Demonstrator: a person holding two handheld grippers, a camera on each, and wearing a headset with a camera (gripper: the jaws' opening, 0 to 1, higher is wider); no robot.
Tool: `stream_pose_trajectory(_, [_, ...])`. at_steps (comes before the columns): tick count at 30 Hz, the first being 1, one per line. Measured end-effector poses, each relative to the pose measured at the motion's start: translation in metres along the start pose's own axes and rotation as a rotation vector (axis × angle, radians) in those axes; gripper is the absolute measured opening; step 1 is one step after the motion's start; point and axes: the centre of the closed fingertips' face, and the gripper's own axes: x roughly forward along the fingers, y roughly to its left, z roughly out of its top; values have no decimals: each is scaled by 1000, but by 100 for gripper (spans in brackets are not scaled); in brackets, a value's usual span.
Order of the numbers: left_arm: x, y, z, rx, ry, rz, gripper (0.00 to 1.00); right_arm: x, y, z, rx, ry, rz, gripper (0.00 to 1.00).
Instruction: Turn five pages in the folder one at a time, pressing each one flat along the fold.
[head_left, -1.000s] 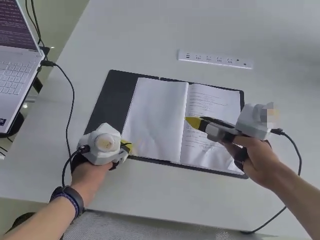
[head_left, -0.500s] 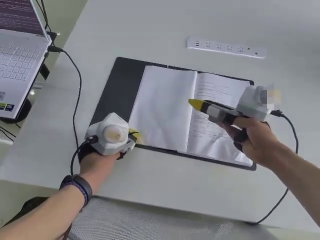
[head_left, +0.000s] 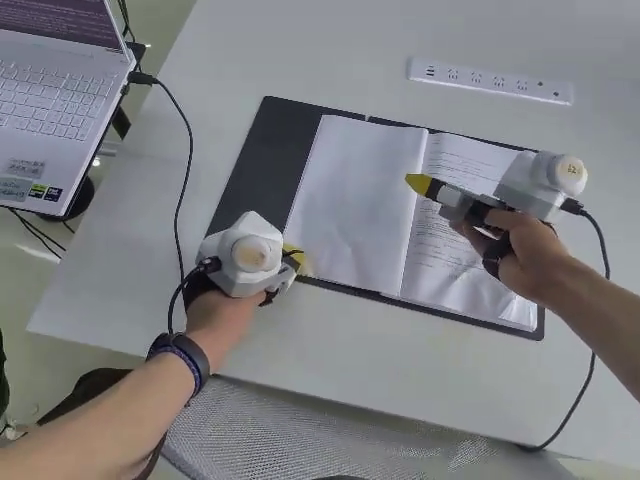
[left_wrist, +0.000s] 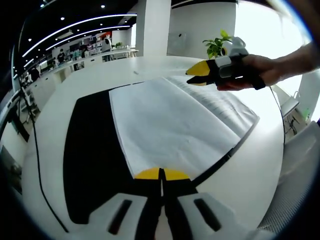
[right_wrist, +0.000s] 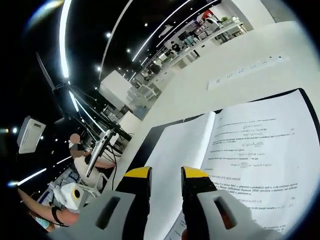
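head view: the folder (head_left: 262, 160) lies open mid-frame on the bench (head_left: 300, 50). the left hand-held gripper (head_left: 292, 262), jaws pressed together, sits at the lower corner of the left page (head_left: 355, 205). the right hand-held gripper (head_left: 418, 184), jaws spread, hovers over the fold (head_left: 408, 250). a sideways press could wrinkle the sheet.

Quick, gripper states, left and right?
Left gripper: shut at the edge of the blank page; pinching it or not cannot be told.
Right gripper: open, holding nothing, by the fold.

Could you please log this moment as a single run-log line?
left gripper: shut, at blank page near corner | right gripper: open, over printed page by fold | folder: open, flat
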Motion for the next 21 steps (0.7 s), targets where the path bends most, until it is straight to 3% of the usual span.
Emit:
stream_pose_trajectory(6, [1, 1, -1, -21, -7, 16, 0, 11, -7, -4, 30, 14, 3, 16])
stream_pose_trajectory(8, [1, 2, -1, -24, -6, 15, 0, 17, -17, -4, 47, 22, 2, 15])
stream_pose_trajectory(13, [3, 3, -1, -33, -9, 13, 0, 20, -15, -12, 48, 38, 1, 12])
stream_pose_trajectory(17, [3, 3, -1, -32, -10, 14, 0, 17, -16, -12, 78, 26, -10, 3])
stream_pose_trajectory(21, [4, 4, -2, -47, -10, 18, 0, 16, -14, -12, 49, 29, -2, 1])
